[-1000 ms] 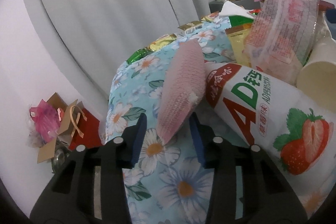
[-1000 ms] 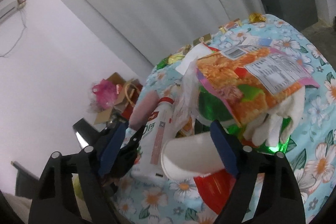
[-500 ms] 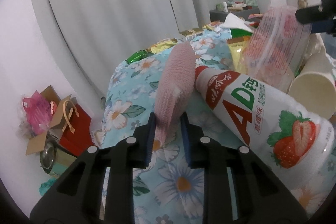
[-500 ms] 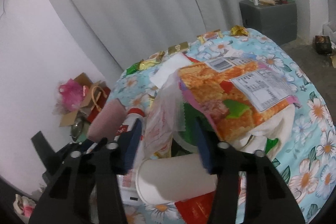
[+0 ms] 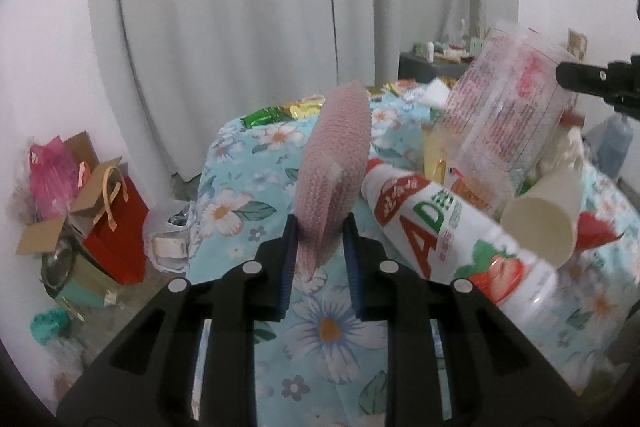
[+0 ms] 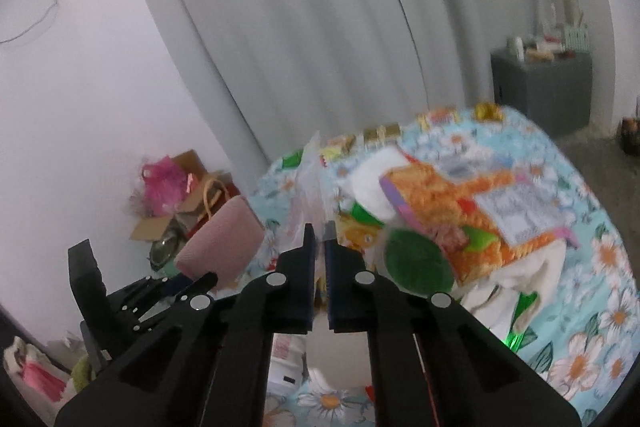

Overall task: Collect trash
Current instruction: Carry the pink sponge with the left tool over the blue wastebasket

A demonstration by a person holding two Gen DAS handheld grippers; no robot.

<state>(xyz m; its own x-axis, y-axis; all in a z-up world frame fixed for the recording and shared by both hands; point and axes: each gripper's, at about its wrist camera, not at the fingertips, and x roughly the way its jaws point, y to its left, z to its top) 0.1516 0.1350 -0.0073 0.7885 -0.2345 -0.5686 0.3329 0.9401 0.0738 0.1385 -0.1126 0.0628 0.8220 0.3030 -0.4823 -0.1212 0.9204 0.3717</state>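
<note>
Trash pile on floral tablecloth (image 5: pixel 248 183), both grippers gripping.
Left gripper (image 5: pixel 319 227) clamps pink mesh sleeve (image 5: pixel 334 167), left of white "AD" strawberry bottle (image 5: pixel 452 231); right of bottle, right gripper (image 6: pixel 319 231) pinches clear printed bag (image 6: pixel 310 179), print unreadable.

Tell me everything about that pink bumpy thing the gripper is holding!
The pink foam sleeve looks like soft netted packing foam, flattened into a long oval with a bumpy knit-like texture. It stands nearly upright, tilted a little, lifted above the flowery tablecloth. The left gripper pinches its lower end between blue pads. It stands close beside the white strawberry drink bottle; whether they touch is unclear.
</note>
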